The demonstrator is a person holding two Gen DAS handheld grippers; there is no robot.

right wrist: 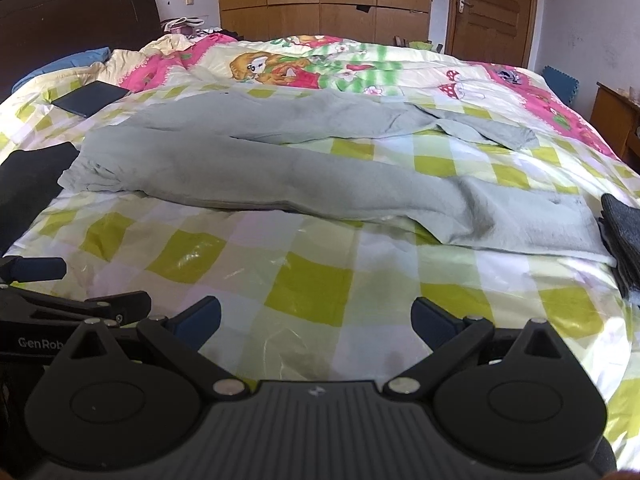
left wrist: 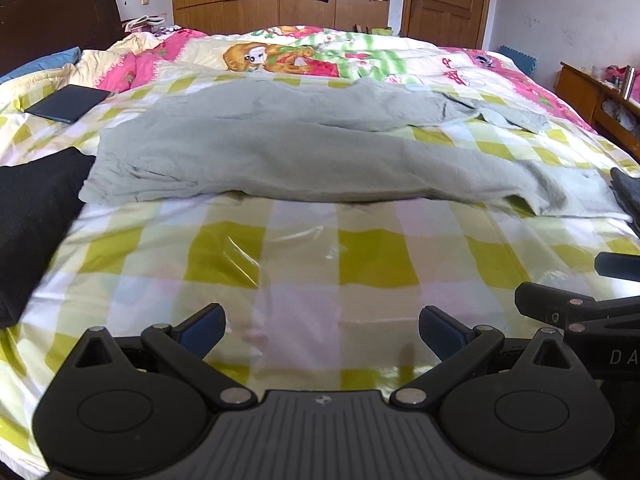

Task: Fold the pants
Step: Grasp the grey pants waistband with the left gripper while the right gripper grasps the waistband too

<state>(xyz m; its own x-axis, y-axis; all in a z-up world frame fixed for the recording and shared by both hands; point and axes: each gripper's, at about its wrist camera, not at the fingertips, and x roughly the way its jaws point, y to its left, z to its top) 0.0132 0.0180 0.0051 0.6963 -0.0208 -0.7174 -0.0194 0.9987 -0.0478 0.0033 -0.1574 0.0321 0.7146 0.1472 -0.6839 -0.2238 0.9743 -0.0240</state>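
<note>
Grey pants (left wrist: 288, 152) (right wrist: 280, 160) lie spread across the checked bed sheet (left wrist: 304, 264), waistband to the left, both legs running right and splayed apart. My left gripper (left wrist: 322, 330) hovers over bare sheet in front of the pants, open, nothing between its blue pads. My right gripper (right wrist: 316, 320) is likewise open and empty, well short of the near leg. Each view catches the other gripper at its edge: the right one (left wrist: 600, 300) and the left one (right wrist: 60, 292).
A black garment (left wrist: 32, 216) lies at the left, a dark grey folded cloth (right wrist: 624, 232) at the right edge. A dark flat book-like item (left wrist: 68, 102) rests near the pillows. A cartoon quilt (left wrist: 304, 52) covers the far half; wardrobe and door stand behind.
</note>
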